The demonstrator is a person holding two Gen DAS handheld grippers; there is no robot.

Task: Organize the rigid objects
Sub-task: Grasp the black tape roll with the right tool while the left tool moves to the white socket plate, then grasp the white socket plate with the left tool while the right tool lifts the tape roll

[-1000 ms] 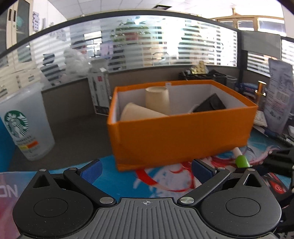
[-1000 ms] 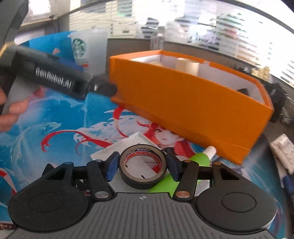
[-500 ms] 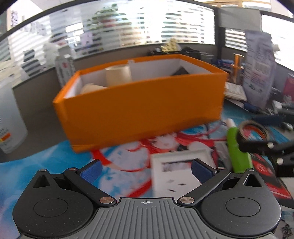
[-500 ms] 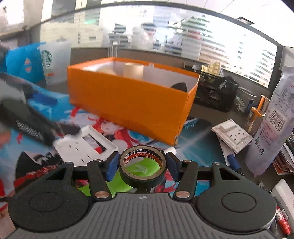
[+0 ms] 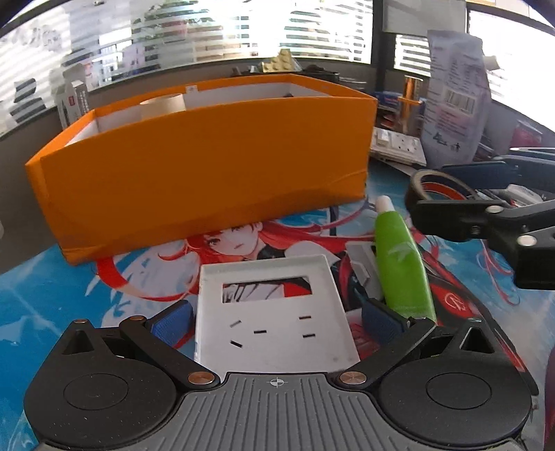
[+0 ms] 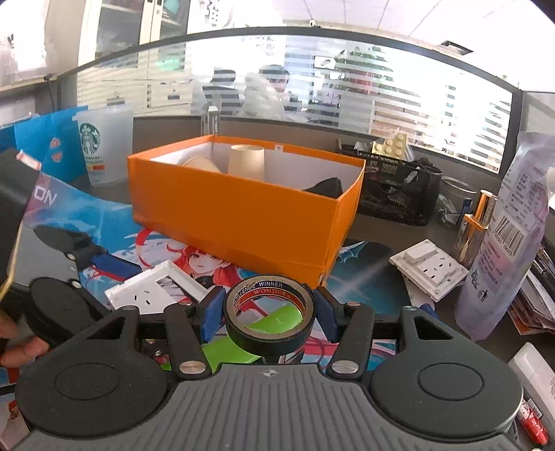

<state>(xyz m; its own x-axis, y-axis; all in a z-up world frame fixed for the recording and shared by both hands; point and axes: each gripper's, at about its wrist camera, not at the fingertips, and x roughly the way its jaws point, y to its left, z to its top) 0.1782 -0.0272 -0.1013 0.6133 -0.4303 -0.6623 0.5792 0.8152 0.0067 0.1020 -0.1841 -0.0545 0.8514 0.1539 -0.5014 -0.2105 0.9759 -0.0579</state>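
Open-plan office. Behind the orange box, a grey partition topped with frosted striped glass; seated people blurred beyond it. Cabinets above the glass, to the left. Right of the box, a black mesh organiser and stacked papers on the desk. Ceiling tiles overhead.

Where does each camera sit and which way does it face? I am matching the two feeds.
Left wrist: on the left gripper, looking down over its open fingers at the socket plate, with the orange box behind; the right gripper shows at right.
Right wrist: on the right gripper, shut on the tape roll, facing the box; the left gripper and a hand show at left.
Shared: box, plate, green tube, tape.
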